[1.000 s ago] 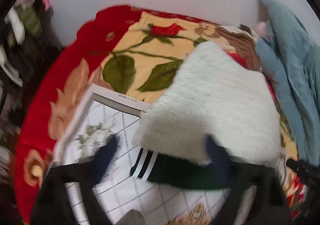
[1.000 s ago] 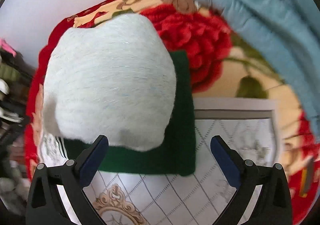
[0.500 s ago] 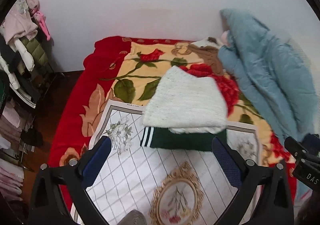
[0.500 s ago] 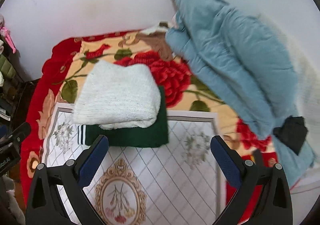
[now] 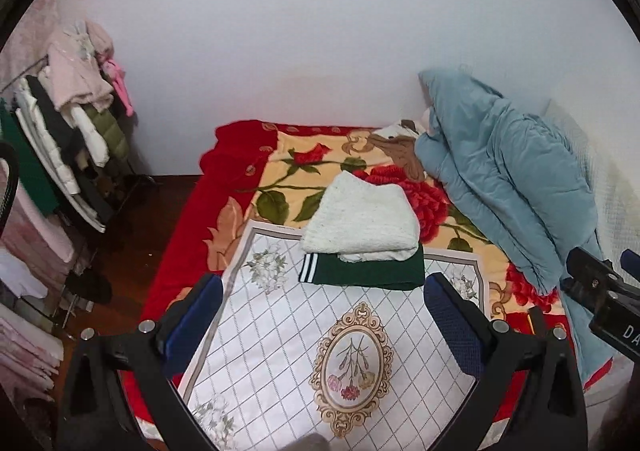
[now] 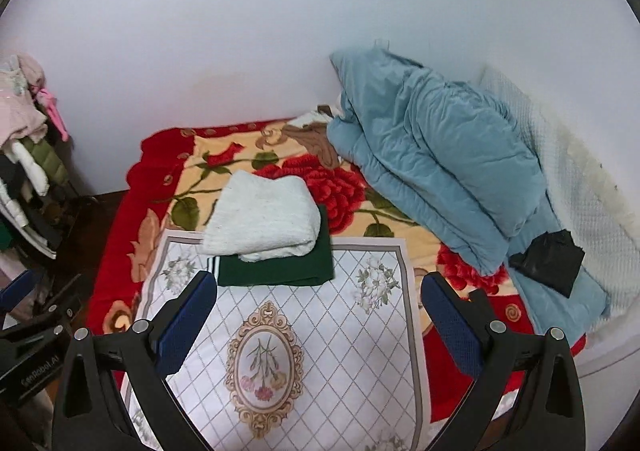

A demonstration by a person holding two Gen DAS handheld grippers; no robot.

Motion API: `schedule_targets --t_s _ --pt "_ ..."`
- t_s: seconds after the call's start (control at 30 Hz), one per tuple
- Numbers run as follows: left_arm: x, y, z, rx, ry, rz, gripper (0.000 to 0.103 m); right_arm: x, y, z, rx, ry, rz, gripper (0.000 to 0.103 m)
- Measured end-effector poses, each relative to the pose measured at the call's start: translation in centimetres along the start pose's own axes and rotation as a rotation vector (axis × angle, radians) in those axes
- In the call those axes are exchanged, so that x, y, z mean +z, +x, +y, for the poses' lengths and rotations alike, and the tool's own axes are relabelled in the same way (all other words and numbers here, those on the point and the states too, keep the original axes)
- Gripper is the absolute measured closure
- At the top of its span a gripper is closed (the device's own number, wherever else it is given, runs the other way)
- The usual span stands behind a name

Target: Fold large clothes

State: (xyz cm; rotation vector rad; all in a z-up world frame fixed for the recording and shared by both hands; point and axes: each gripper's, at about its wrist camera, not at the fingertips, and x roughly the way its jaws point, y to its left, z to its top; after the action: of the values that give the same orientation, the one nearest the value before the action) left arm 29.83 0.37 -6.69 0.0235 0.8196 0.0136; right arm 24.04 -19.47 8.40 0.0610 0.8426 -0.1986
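In the left wrist view, we see our left claw (image 5: 320, 315) spread wide and holding nothing, above a white mat (image 5: 304, 335) with a diamond pattern. The mat lies on a red blanket with roses (image 5: 240, 171) that covers the bed. At the far edge of the mat lies a folded white sweater (image 5: 362, 221), on top of a folded green garment (image 5: 364, 271) with white stripes. A blue quilt (image 5: 508, 175) is piled at the right, and a clothes rack (image 5: 68, 147) stands at the left. The right claw (image 5: 604, 291) shows at the right edge.

In the right wrist view, our right claw (image 6: 320, 311) is also wide open and empty, near the green garment (image 6: 280, 269). The white sweater (image 6: 262, 217) rests on it. A black item (image 6: 548, 263) lies on the blue quilt (image 6: 436, 163).
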Motion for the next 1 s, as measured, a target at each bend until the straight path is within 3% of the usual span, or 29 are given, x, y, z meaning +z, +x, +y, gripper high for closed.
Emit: schedule_targets --t_s 0.43,0.73,1.0 --pt "-0.8 -6.8 -1.0 0.029 -0.029 -0.018 0.001 -1.7 -9.7 -2.9 0.020 -0.025 -0.036 0.000" --pt "-1.2 -8.9 -2.2 0.053 -0.013 -0.053 0.001 -1.1 -12.4 -4.1 0.009 -0.049 -0.068 0.000" --pt "-1.2 -9.3 -2.6 0.057 -0.015 -0.056 0.001 -0.3 -12.3 -4.6 0.007 -0.069 -0.081 0.000"
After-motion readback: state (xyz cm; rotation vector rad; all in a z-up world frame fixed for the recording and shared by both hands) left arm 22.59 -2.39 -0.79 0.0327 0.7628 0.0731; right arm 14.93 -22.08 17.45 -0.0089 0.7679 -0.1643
